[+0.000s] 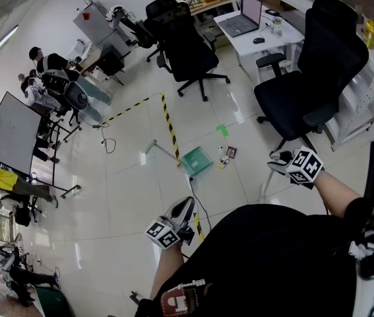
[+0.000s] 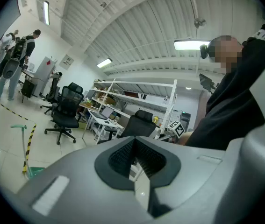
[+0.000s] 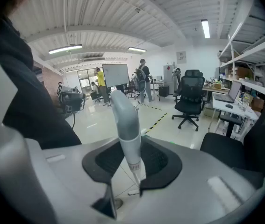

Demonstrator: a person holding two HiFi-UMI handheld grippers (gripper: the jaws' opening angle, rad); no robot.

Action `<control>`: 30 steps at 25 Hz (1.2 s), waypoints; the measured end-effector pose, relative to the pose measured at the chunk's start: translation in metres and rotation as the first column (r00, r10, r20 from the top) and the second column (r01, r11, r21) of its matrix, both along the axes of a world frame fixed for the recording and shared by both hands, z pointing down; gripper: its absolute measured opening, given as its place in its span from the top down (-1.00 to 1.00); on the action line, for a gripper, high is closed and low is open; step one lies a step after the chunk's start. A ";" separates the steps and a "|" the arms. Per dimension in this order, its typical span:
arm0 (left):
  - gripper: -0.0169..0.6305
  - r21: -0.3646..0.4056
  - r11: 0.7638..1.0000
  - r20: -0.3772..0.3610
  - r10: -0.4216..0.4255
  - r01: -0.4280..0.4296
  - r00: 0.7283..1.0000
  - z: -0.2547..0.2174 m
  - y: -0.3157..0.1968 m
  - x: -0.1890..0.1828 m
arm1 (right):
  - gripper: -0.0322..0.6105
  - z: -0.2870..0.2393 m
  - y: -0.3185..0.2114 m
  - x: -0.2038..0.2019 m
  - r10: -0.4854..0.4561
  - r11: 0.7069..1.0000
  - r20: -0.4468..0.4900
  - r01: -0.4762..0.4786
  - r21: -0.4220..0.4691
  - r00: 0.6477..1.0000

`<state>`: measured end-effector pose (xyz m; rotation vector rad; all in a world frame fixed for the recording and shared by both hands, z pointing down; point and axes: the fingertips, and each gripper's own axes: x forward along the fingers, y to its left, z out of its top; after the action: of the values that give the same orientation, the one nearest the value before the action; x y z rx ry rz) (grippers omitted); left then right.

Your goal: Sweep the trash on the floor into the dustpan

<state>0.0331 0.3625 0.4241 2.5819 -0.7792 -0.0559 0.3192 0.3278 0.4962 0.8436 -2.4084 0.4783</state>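
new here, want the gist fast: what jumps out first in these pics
The green dustpan on the shiny floor mid-room, scraps of trash just right of it. Nearer, the right tongs clamp a grey handle; a big black chair stands at right.

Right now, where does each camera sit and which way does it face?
Head view: head-worn, facing down at the dustpan; left gripper, right gripper show.
Left gripper view: rides it, faces desks past shut, empty jaws; black shirt right.
Right gripper view: rides it, faces the whiteboard past jaws clamping a handle; black shirt left.
All share the striped floor tape.
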 end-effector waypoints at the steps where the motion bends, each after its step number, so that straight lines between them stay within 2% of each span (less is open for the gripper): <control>1: 0.95 0.001 1.000 -0.006 0.005 -0.005 1.000 0.006 -0.001 0.004 | 0.59 0.002 -0.002 0.004 -0.003 1.000 -0.002 0.003 0.000 1.000; 6: 0.95 -0.009 1.000 -0.006 0.001 -0.001 1.000 0.011 -0.008 0.025 | 0.59 0.015 -0.021 0.024 -0.002 1.000 -0.016 0.002 -0.006 1.000; 11: 0.95 -0.037 0.999 0.006 -0.010 0.010 1.000 0.028 -0.020 0.012 | 0.59 0.033 -0.044 0.022 0.006 0.999 -0.040 -0.007 -0.031 0.999; 17: 0.95 -0.038 0.999 -0.038 0.005 -0.006 0.999 0.045 -0.085 -0.035 | 0.59 0.037 -0.108 -0.011 0.056 0.997 -0.072 -0.059 -0.041 0.996; 23: 0.95 -0.058 0.990 -0.087 0.121 -0.126 0.989 0.080 -0.169 -0.100 | 0.59 0.038 -0.186 -0.069 0.122 0.990 -0.123 -0.130 -0.055 0.985; 27: 0.95 -0.060 0.976 -0.076 0.207 -0.211 0.975 0.072 -0.231 -0.133 | 0.59 0.022 -0.261 -0.107 0.134 0.989 -0.175 -0.143 -0.037 0.975; 30: 0.95 -0.072 0.972 -0.058 0.218 -0.222 0.974 0.072 -0.260 -0.155 | 0.60 0.025 -0.306 -0.134 0.115 0.991 -0.207 -0.125 -0.038 0.972</control>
<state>-0.1223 0.1023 0.4962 2.5647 -0.4634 -0.0210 0.1853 0.0223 0.5213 0.9713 -2.1582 0.4721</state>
